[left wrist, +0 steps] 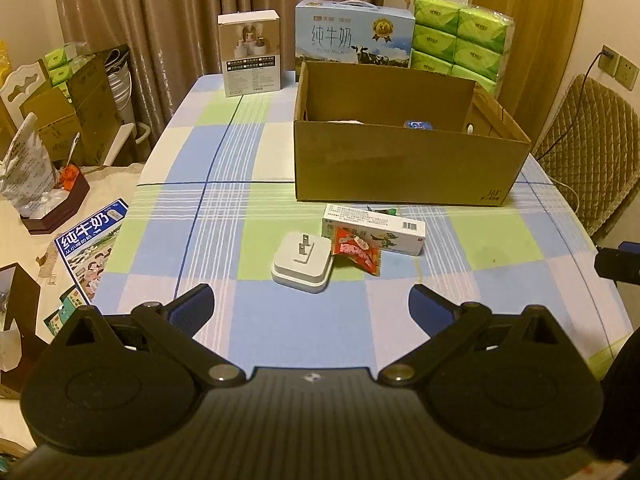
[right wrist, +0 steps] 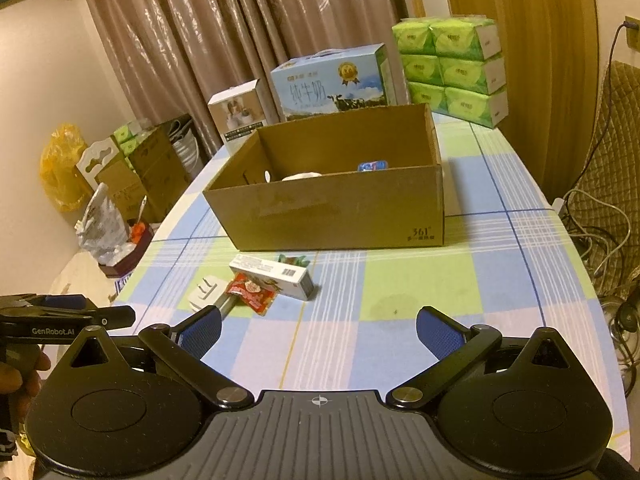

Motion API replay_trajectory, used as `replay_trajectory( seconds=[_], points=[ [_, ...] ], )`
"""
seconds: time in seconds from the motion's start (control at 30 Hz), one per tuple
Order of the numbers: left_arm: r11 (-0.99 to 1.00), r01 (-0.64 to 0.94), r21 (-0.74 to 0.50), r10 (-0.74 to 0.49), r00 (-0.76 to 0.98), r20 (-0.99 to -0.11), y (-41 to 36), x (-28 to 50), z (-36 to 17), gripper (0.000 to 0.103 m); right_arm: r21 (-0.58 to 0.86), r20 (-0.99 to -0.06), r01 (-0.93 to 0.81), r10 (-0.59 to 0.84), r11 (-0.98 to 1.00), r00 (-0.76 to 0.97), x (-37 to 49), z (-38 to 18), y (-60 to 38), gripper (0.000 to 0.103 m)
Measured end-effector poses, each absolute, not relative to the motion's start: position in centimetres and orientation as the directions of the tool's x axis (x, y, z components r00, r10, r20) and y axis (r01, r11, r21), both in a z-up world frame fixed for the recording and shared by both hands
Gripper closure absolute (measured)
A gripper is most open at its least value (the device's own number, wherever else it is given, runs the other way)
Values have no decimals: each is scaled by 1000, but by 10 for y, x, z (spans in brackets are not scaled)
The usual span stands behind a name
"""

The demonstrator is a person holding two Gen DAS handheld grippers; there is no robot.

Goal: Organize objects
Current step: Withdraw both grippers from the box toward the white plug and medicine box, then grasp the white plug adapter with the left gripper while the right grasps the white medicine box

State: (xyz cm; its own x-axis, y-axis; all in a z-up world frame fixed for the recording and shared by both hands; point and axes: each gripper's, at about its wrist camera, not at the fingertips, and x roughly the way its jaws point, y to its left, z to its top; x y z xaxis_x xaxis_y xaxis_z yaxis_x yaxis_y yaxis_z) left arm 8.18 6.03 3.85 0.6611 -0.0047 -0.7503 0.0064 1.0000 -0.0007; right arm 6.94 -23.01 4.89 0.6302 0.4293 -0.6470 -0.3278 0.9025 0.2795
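An open cardboard box (left wrist: pixel 400 168) (right wrist: pixel 340 212) stands mid-table with a blue packet (left wrist: pixel 418 125) (right wrist: pixel 372 166) and a white object inside. In front of it lie a white plug adapter (left wrist: pixel 302 266) (right wrist: pixel 204 294), prongs up, a red snack packet (left wrist: pixel 358 250) (right wrist: pixel 252 292), a white carton (left wrist: pixel 374 228) (right wrist: pixel 276 274) and a small green wrapper (right wrist: pixel 294 260). My left gripper (left wrist: pixel 310 308) hovers open just short of the adapter, holding nothing. My right gripper (right wrist: pixel 318 330) hangs open over bare cloth to the right of the pile.
Along the far edge of the checked tablecloth (left wrist: pixel 224 184) stand a small white product box (left wrist: pixel 250 54), a milk carton case (left wrist: pixel 354 34) and stacked green tissue packs (left wrist: pixel 460 36). A quilted chair (left wrist: pixel 592 152) sits right. Cluttered boxes and bags (left wrist: pixel 60 120) crowd the left.
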Motion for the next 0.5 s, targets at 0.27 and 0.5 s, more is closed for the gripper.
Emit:
replay_trajectory(
  seconds=[0.27, 0.5],
  points=[
    [1000, 19, -11, -21, 648, -761, 63, 89, 31, 1, 272, -665, -329, 424, 904, 614, 75, 40, -227, 2],
    [999, 36, -5, -27, 629, -777, 66, 101, 20, 1, 249, -687, -351, 420, 903, 593, 85, 30, -221, 2]
  ],
)
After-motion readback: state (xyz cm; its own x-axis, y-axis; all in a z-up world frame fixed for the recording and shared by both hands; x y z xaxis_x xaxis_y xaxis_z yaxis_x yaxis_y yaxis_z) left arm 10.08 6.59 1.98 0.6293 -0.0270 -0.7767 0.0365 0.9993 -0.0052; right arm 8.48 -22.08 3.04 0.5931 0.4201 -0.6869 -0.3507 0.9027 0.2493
